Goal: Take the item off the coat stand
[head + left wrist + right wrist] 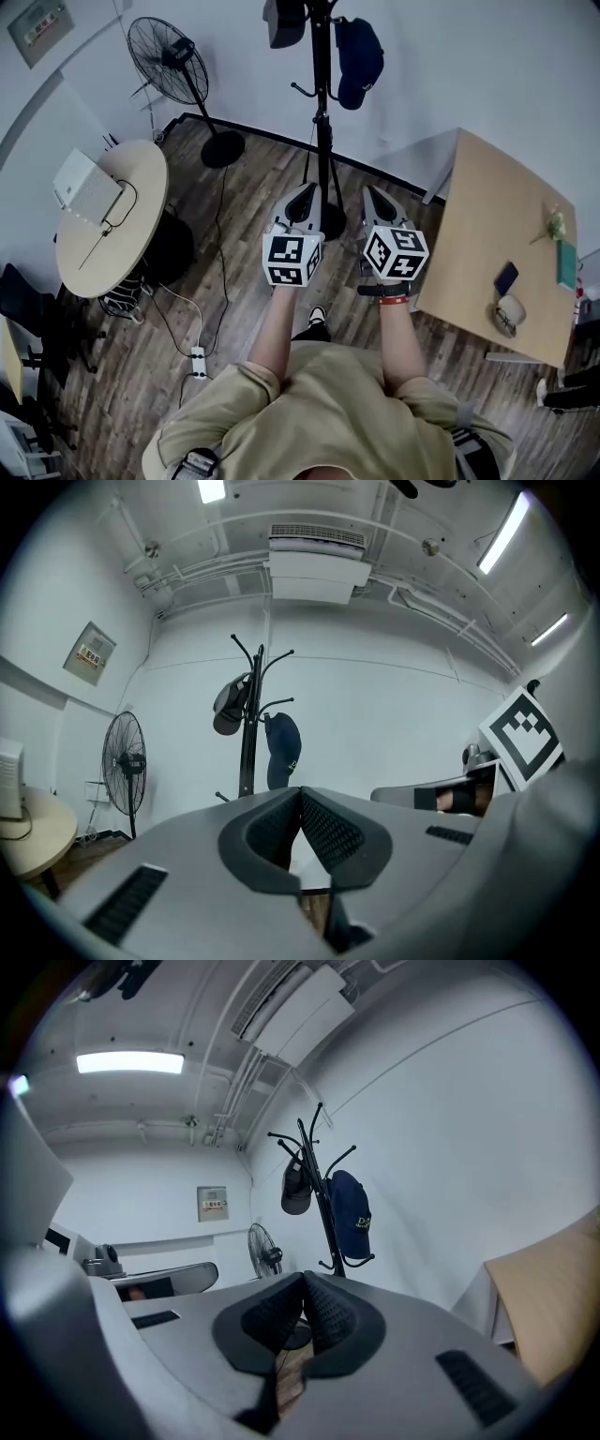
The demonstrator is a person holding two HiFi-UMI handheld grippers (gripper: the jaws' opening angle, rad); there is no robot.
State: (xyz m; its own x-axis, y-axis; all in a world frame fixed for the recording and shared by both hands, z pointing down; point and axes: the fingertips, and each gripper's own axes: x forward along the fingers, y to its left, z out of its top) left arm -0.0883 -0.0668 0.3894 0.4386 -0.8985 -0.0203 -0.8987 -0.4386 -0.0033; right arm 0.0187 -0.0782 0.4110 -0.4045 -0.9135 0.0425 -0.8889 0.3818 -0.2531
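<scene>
Your left claw (306, 190) and right claw (373, 193) (both pressed together, empty) point level at the black metal coat stand (323, 122) carrying a navy-blue fabric cap (360, 58).

The coat stand (323, 112) is at the top middle of the head view, close to the wall. A cap (359, 61) hangs on its right side and a hat (284, 21) on its left. The fan (178, 66) stands at the upper left. Below the fan, near the left edge, is the round table (141, 169) (a box (86, 186) lies on it). The square table (478, 234) is at the right. The left gripper (305, 190) and the right gripper (372, 192) sit side by side in the middle, just below the stand's foot.
</scene>
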